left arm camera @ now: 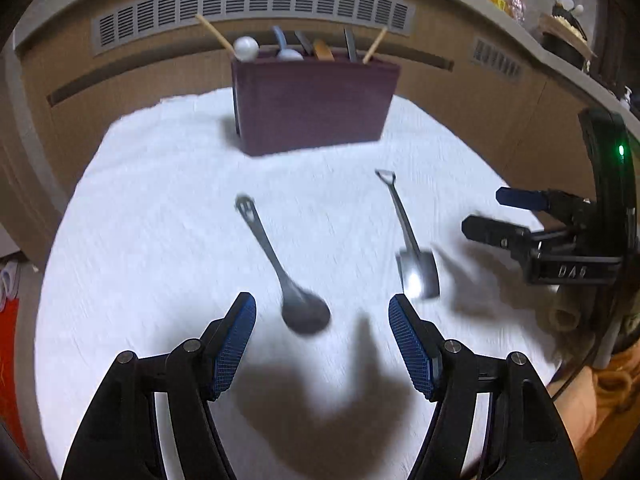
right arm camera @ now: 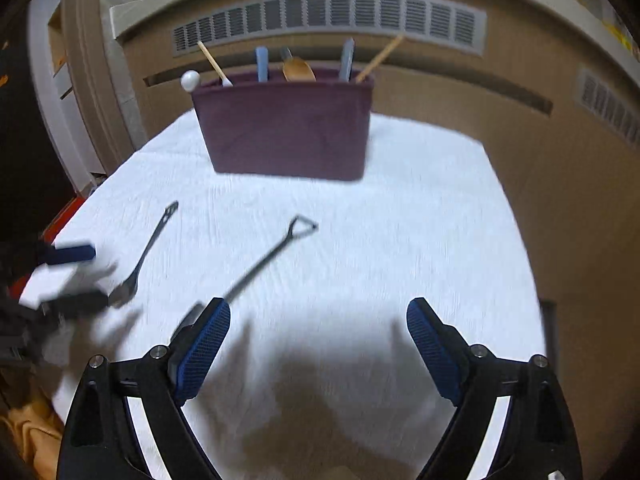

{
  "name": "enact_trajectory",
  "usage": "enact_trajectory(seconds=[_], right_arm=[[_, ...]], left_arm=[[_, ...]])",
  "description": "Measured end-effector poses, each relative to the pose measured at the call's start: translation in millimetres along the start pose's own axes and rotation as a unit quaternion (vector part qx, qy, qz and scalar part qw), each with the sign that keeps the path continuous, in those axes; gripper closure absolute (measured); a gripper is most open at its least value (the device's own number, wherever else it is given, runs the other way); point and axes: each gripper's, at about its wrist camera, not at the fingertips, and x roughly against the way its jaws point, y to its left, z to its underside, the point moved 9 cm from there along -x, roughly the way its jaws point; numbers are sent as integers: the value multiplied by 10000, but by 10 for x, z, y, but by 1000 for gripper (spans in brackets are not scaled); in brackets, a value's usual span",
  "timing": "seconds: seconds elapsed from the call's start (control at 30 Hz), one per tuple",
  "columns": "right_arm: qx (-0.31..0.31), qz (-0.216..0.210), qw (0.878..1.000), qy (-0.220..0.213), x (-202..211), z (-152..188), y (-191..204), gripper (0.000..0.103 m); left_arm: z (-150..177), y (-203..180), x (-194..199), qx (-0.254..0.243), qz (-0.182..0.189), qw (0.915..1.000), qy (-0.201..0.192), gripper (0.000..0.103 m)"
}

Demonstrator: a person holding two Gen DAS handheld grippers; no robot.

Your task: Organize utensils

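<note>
Nearest to the left wrist camera we see our left claw [left arm camera: 322,334], its two blue pads standing well apart with nothing between them. It hangs above the white cloth [left arm camera: 160,200] that covers the counter. Just beyond its tips lies a dark spoon [left arm camera: 280,264], the bowl toward the claw and the handle pointing away to the holder. To the right of it lies a shovel-shaped spoon [left arm camera: 408,240], shiny, with its blade close to the right pad of this claw, but we cannot tell if they touch.

In the right wrist view our right claw [right arm camera: 318,328] is also wide open and holds nothing. The shovel-shaped spoon [right arm camera: 260,264] lies slanted, and its blade end is hidden behind the left pad of this claw. The dark spoon [right arm camera: 148,256] lies further left, near the blurred fingers of the left claw [right arm camera: 76,276].

At the far edge of the cloth stands the dark red holder [left arm camera: 316,104], upright. Several utensils already stand in it: wooden sticks, a white round-headed piece, blue handles and a wooden spoon [right arm camera: 298,69]. Behind it is a brown wall with a vent grille [right arm camera: 328,20].
</note>
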Motion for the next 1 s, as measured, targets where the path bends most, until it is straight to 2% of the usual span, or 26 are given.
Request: enact_trajectory(seconds=[0.1,0.23,0.33,0.4,0.43,0.47,0.6,0.77,0.9,1.0], right_arm=[[-278,-64,9993,237,-38,157,-28,13],[-579,-75,9973,438,-108,285,-86,13],[-792,-86,9957,470,-128,318,-142,13],[-801,-79,9956,482,-130,324,-138,10],[-809,-123,9954,493,-138,327,-126,8],[-825,-180,9951,506,-138,327,-118,2],[-965,-279,9936,522,-145,326,-114,0],[-1020,-282,9924,628,-153,335,-109,0],[-318,-172,9954,887,-183,342,7,0],[-187,-337,9964,754,-110,286,137,0]], left_arm=[[56,29,-26,197,-200,9996,-55,35],[103,118,-155,530,-438,9976,94,46],[66,101,-226,436,-665,9968,54,49],[64,52,-242,280,-776,9966,21,59],[62,37,-240,237,-774,9967,7,68],[58,29,-242,223,-743,9970,-8,73],[22,65,-172,352,-585,9976,-126,73],[-172,66,125,310,-554,9964,-565,73],[-403,58,431,222,-507,9936,-986,73],[-525,67,559,206,-429,9920,-1166,73]])
